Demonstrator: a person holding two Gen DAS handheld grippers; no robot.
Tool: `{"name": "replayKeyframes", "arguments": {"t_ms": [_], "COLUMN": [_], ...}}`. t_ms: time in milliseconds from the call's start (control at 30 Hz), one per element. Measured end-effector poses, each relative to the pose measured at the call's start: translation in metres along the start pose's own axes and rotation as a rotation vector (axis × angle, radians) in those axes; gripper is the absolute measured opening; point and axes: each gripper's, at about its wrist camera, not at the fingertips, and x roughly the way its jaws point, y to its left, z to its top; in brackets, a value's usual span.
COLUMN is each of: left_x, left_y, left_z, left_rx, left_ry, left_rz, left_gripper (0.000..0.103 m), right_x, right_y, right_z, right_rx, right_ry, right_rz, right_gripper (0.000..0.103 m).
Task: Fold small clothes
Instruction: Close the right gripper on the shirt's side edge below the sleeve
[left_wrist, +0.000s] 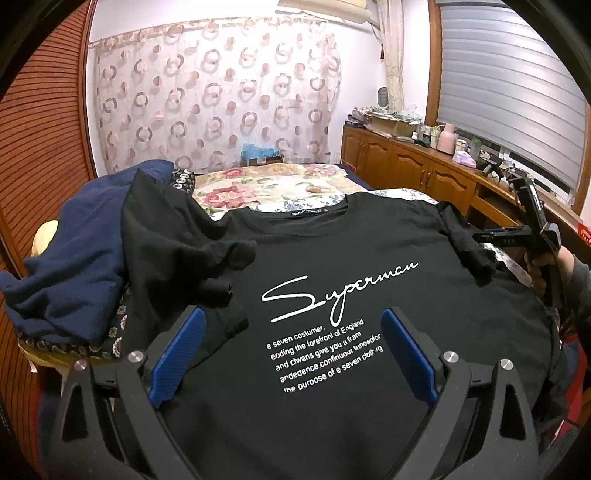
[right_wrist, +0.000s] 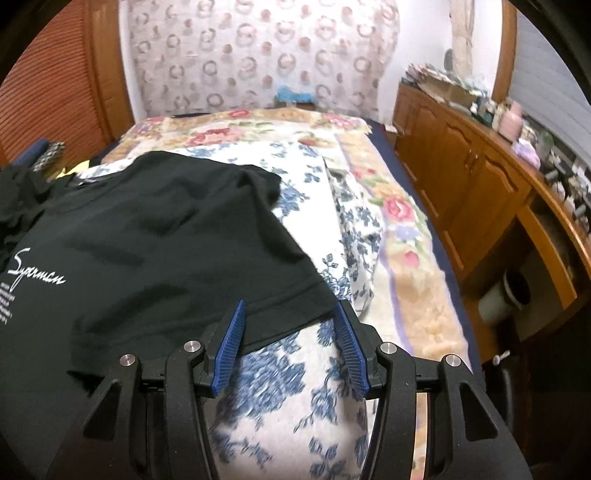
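A black T-shirt (left_wrist: 332, 251) with white "Superman" print lies face up on the bed, collar toward the far side; it also shows in the right wrist view (right_wrist: 166, 236). Its left sleeve (left_wrist: 207, 258) is folded inward and rumpled. My left gripper (left_wrist: 293, 314) is open and empty, hovering over the shirt's chest print. My right gripper (right_wrist: 290, 306) is open and empty, its fingertips at the shirt's right side edge above the blue-flowered sheet (right_wrist: 295, 387). The right gripper also shows in the left wrist view (left_wrist: 517, 236), by the right sleeve.
A pile of navy and black clothes (left_wrist: 74, 266) lies left of the shirt. A floral blanket (right_wrist: 399, 221) covers the bed beyond. A wooden cabinet (right_wrist: 461, 177) with clutter runs along the right. A louvered wooden door (left_wrist: 37, 147) stands at left.
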Motion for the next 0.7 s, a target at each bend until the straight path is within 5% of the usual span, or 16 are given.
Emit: {"name": "replayKeyframes", "arguments": {"t_ms": [100,167,267,533,700], "left_x": [0.002,0.002,0.002,-0.003,-0.006], "left_y": [0.001,0.002,0.003,0.015,0.018], "left_z": [-0.001,-0.003,-0.003,-0.003,-0.003], "left_rx": [-0.002,-0.004,-0.003,-0.028,-0.031], "left_ry": [0.005,0.006,0.003,-0.01,-0.013], "left_rz": [0.001,0.002,0.005,0.021,0.024], "left_gripper": [0.097,0.097,0.097,0.097,0.097], "right_x": [0.0,-0.002,-0.009,-0.058,-0.064], "right_y": [0.0,0.005,0.019,0.098,0.118], "right_z": [0.002,0.003,0.006,0.04,0.05], "right_rx": [0.002,-0.023,-0.071,-0.218,-0.263], "right_ry": [0.001,0.002,-0.011,-0.158,-0.181], "right_rz": [0.019,0.051,0.085,0.224,0.184], "right_gripper": [0.046,0.021,0.004,0.002,0.002]}}
